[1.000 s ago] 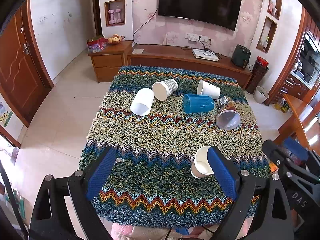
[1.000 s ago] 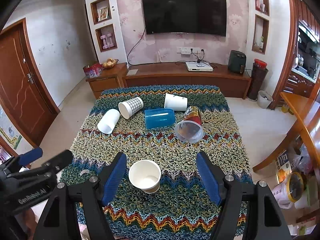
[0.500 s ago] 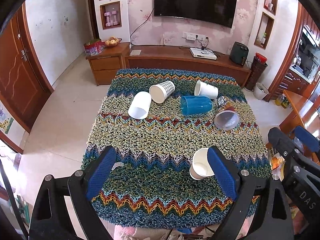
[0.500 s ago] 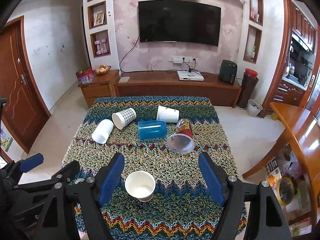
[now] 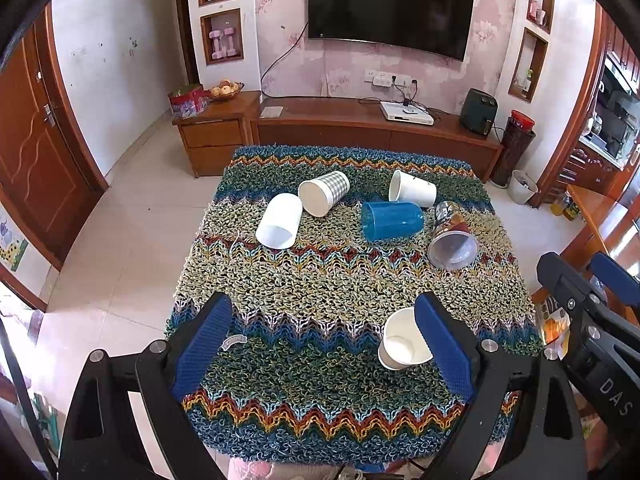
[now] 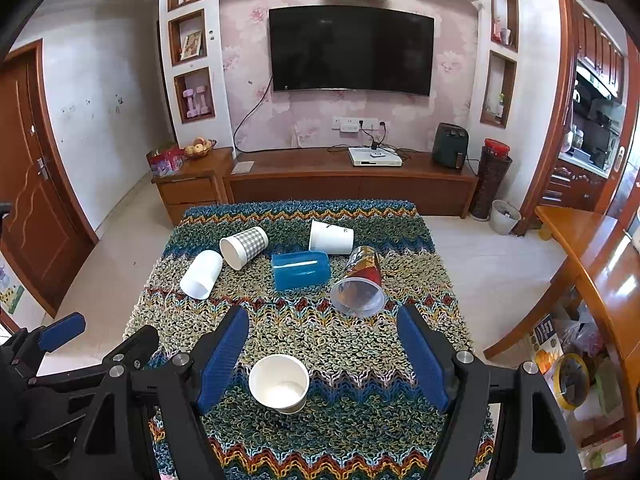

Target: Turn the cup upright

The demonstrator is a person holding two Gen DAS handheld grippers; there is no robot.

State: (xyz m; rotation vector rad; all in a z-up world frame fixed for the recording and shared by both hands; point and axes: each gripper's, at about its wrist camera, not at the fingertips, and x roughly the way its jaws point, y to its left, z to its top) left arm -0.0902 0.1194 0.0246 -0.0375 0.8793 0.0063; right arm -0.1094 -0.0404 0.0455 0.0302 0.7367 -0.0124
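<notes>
Right wrist view, upright white cup (image 6: 279,383), five toppled cups (image 6: 301,271) beyond

On the desk (image 6: 360,344) an upright cup (image 6: 279,383) stands nearest, between the fingers of the right hand-held gripper (image 6: 322,354), while five tipped cups lie in a row behind it, and a cabinet (image 6: 352,184) stands behind the desk with a television (image 6: 351,51) above it.
</notes>
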